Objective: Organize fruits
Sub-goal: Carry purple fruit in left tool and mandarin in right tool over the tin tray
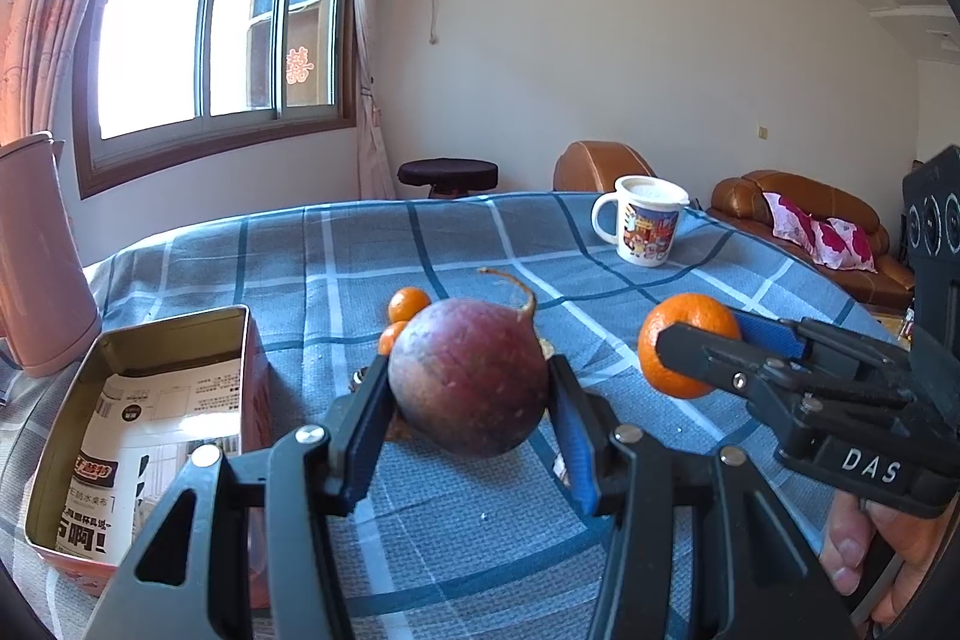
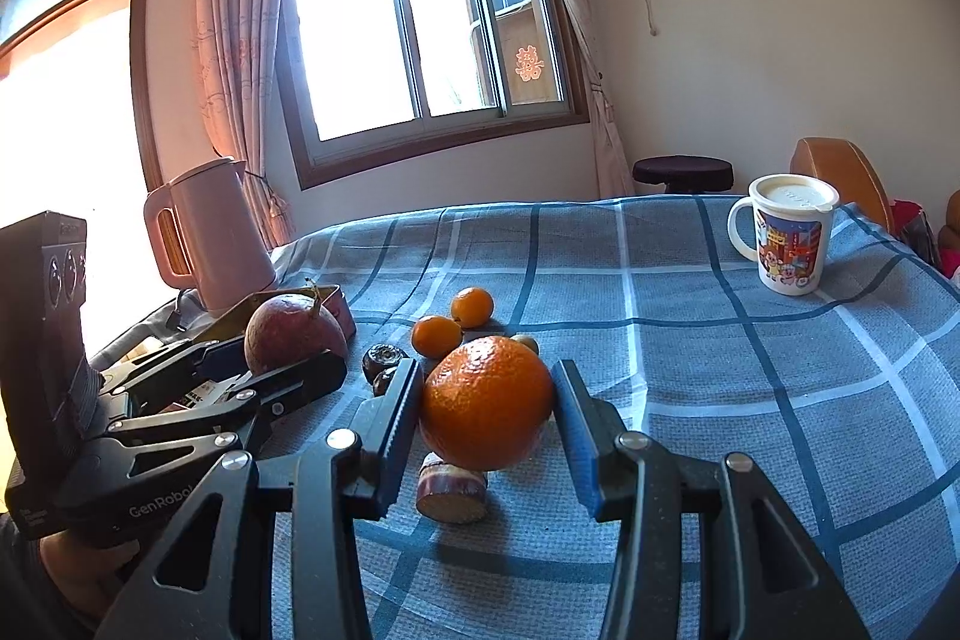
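Observation:
My left gripper (image 1: 468,394) is shut on a dark purple passion fruit (image 1: 468,376) with a curled stem, held above the table. It also shows in the right wrist view (image 2: 294,331). My right gripper (image 2: 486,412) is shut on a large orange (image 2: 486,400), held above the cloth; it shows in the left wrist view (image 1: 684,340) too. Two small kumquats (image 2: 456,319) lie on the cloth behind. An open tin box (image 1: 144,424) lined with printed paper sits at the left. A cut piece of purple stalk (image 2: 450,490) lies under the orange.
The table has a blue plaid cloth (image 1: 600,280). A white cartoon mug (image 2: 786,238) stands at the far right. A pink kettle (image 2: 210,238) stands at the left behind the tin. Dark small fruits (image 2: 384,361) lie near the kumquats. Sofa and stool stand beyond.

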`<state>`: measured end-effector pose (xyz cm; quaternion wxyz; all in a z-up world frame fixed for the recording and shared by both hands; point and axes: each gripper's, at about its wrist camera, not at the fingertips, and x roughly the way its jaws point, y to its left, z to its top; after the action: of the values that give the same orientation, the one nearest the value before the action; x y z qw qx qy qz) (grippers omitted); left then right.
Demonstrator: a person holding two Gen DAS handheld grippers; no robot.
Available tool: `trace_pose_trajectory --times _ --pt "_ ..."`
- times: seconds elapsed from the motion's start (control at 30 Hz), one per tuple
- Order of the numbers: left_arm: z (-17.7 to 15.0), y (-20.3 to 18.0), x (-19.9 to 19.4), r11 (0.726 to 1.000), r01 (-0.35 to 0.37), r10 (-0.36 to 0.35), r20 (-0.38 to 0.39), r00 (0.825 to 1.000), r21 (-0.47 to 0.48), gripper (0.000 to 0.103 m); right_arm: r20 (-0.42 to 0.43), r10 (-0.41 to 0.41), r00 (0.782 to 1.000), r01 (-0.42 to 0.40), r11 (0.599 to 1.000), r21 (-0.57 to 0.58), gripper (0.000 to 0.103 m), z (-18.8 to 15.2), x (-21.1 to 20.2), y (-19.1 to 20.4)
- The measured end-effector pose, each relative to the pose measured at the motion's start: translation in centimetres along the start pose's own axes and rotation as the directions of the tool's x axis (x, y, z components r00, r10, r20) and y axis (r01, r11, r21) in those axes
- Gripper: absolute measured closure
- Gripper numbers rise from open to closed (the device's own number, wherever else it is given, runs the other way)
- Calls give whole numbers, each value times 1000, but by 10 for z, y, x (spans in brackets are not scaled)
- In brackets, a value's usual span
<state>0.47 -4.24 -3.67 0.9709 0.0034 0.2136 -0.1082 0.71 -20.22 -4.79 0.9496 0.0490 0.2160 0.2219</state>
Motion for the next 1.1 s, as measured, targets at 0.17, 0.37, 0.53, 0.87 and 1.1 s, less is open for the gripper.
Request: trace_pose_trajectory --times 0.17,0.37,0.53,0.87,1.1 --pt "1 -1 -2 1000 -8 8 15 1000 5 51 11 2 1000 -2 1000 -2 56 1 -1 0" --pt "1 -2 -4 1000 -16 15 32 999 7 51 30 3 1000 -3 1000 -5 56 0 -5 0" --pt "1 -3 -8 1000 -25 24 54 998 13 51 50 2 999 -2 1000 -9 56 0 -9 1" --pt "0 -1 -14 999 -41 40 86 995 9 51 73 -4 997 6 1000 -18 56 0 -14 4" --pt "-2 3 -20 998 -65 64 94 994 4 51 80 -17 997 21 999 -40 56 -1 -15 9"
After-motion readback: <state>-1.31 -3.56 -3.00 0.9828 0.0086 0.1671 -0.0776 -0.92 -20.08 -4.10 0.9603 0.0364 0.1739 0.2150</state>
